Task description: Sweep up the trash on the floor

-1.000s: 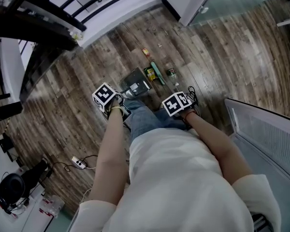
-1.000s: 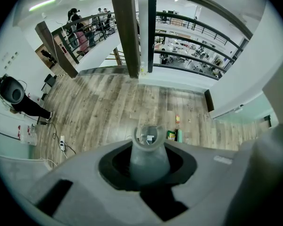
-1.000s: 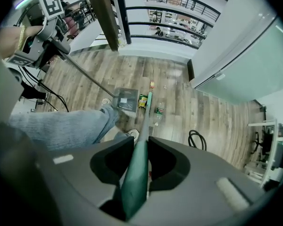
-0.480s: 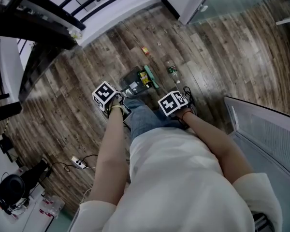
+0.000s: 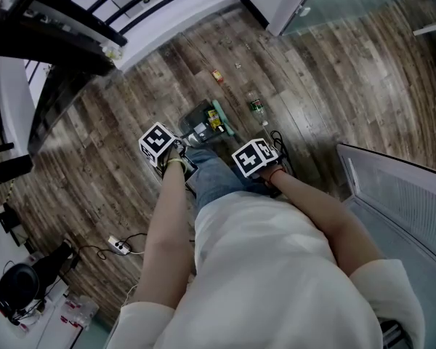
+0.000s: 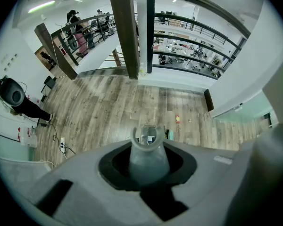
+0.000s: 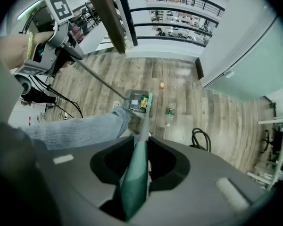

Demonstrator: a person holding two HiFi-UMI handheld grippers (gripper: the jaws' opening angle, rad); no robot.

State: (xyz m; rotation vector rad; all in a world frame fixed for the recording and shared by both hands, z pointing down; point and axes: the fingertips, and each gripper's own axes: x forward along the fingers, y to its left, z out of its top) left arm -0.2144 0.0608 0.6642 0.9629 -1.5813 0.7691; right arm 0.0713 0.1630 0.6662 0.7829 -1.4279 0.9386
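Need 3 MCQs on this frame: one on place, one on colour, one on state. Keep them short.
1. Where is the plastic bottle?
A) inside the dustpan
B) on the floor, beside the broom head
C) up on the railing

2. What colour is the broom handle?
A) green
B) red
C) black

3. What is the left gripper doing?
A) open and empty
B) shut on the dustpan handle
C) shut on a cable

Answers:
1 B: it lies on bare boards next to the broom head.
2 A: the right gripper view shows a green shaft between the jaws.
3 B: the grey handle sits clamped between its jaws.
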